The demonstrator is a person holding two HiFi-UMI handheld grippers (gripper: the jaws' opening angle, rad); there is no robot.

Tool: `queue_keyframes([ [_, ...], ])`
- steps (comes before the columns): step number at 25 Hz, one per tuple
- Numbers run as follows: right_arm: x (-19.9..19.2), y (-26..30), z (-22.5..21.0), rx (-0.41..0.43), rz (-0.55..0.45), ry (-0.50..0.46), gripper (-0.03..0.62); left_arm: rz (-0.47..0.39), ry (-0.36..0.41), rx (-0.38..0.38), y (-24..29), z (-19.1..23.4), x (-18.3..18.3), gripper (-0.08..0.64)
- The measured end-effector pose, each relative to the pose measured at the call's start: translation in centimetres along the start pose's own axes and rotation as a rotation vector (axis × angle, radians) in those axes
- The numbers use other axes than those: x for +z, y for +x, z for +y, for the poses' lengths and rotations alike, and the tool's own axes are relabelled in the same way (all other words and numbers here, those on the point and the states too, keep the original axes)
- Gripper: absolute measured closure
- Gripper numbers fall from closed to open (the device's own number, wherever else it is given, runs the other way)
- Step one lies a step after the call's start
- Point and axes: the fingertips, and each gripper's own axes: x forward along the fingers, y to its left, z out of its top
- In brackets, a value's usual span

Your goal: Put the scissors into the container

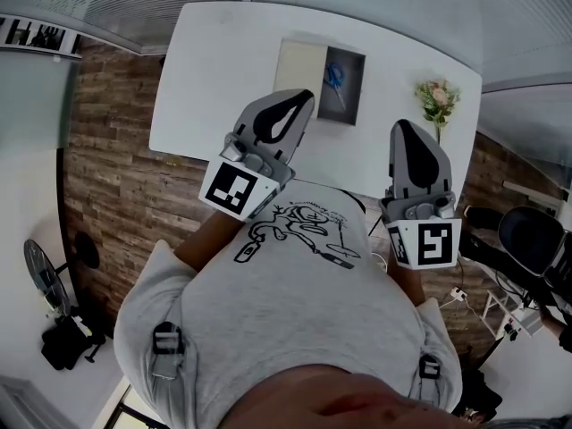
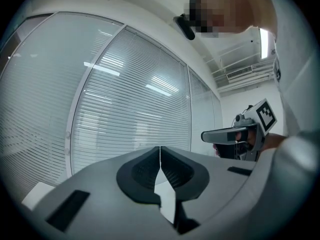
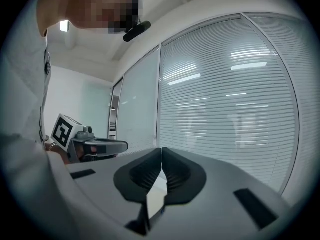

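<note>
Scissors (image 1: 336,82) with blue handles lying inside the container (image 1: 299,74) on the white table (image 1: 214,79), we find left gripper (image 2: 160,156) closed and empty, right gripper (image 3: 162,156) likewise closed, holding nothing

Seen in the head view, the scissors (image 1: 336,80) in the container (image 1: 299,68) are too small to make out beyond their blue handles. The left tongs (image 1: 302,99) hide part of the tabletop's (image 1: 206,79) near edge. At lower right, the frame's edge cuts off a chair (image 1: 534,239).

Pale grey T-shirt (image 1: 295,311) with black line drawing, black buckles (image 1: 166,340), grey left gripper (image 1: 302,98) and right gripper (image 1: 404,128), black-and-white marker cubes (image 1: 238,189)
</note>
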Motion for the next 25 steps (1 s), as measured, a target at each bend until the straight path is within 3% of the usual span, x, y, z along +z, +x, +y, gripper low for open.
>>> queue_keyframes([
  [25,-0.2,0.3,-0.6,-0.020,0.006,0.003,0.584,0.003,-0.008,0.001,0.3,0.4,-0.3,0.537],
])
